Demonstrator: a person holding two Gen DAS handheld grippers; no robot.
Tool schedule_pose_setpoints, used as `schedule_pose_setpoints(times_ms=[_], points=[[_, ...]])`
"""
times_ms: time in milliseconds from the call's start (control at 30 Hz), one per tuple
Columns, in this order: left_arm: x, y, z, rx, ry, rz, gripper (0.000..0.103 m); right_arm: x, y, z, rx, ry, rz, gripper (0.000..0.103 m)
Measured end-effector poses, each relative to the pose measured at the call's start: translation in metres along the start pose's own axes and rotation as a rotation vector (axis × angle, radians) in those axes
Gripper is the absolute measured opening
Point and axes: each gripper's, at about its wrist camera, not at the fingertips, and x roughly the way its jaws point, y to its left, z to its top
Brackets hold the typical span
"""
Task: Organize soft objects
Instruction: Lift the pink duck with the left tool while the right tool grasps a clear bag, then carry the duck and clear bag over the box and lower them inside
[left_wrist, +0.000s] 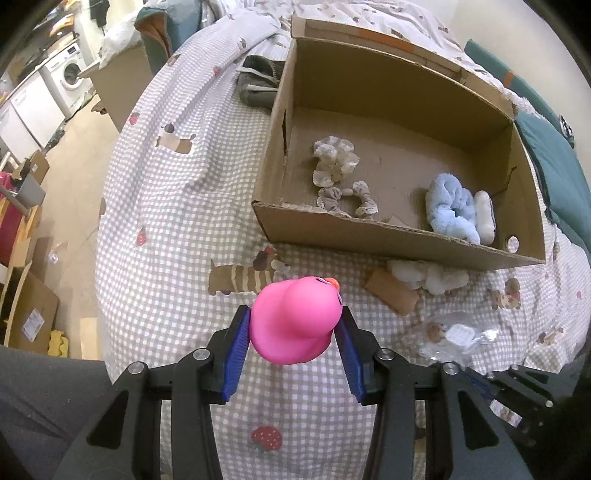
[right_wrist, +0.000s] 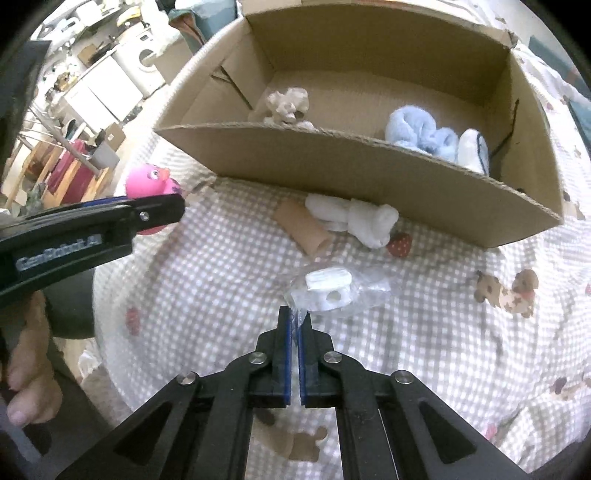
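Centrally, low in the left view, the left gripper (left_wrist: 295, 325) pinches one pink duck (left_wrist: 295, 321); the right gripper (right_wrist: 294, 317), pressed together, nips one plastic bag (right_wrist: 332, 291) below one cardboard box (right_wrist: 332, 162).

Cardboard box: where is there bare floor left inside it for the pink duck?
The cardboard box has bare floor in its middle, between the cream scrunchies and the blue fluffy sock, and along the far wall. The right near corner is crowded. The left gripper holds the pink duck.
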Motion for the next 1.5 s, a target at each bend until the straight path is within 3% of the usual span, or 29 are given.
schedule_pose_setpoints(times_ms=[367,800,1033,1167,1267,1400,1500], points=[[-0.026,0.000,-0.010,-0.010,-0.054,-0.020,0.042,-0.061,-0.005,0.005,0.011,-0.118,0.036,0.004],[-0.067,-0.019,0.040,0.076,-0.172,-0.033,0.042,-0.114,-0.025,0.048,0.017,-0.243,0.067,0.004],[-0.054,-0.038,0.077,0.117,-0.174,-0.050,0.042,-0.103,-0.049,0.085,0.041,-0.274,0.067,0.004],[-0.050,-0.043,0.096,0.133,-0.175,-0.050,0.042,-0.089,-0.063,0.099,0.051,-0.275,-0.004,0.004],[-0.047,-0.051,0.107,0.155,-0.177,-0.043,0.042,-0.082,-0.074,0.109,0.076,-0.281,-0.005,0.004],[-0.033,-0.062,0.109,0.195,-0.174,-0.034,0.042,-0.066,-0.086,0.116,0.099,-0.276,-0.013,0.004],[-0.019,-0.062,0.106,0.171,-0.142,-0.047,0.042,-0.054,-0.094,0.118,0.126,-0.253,0.007,0.004]])
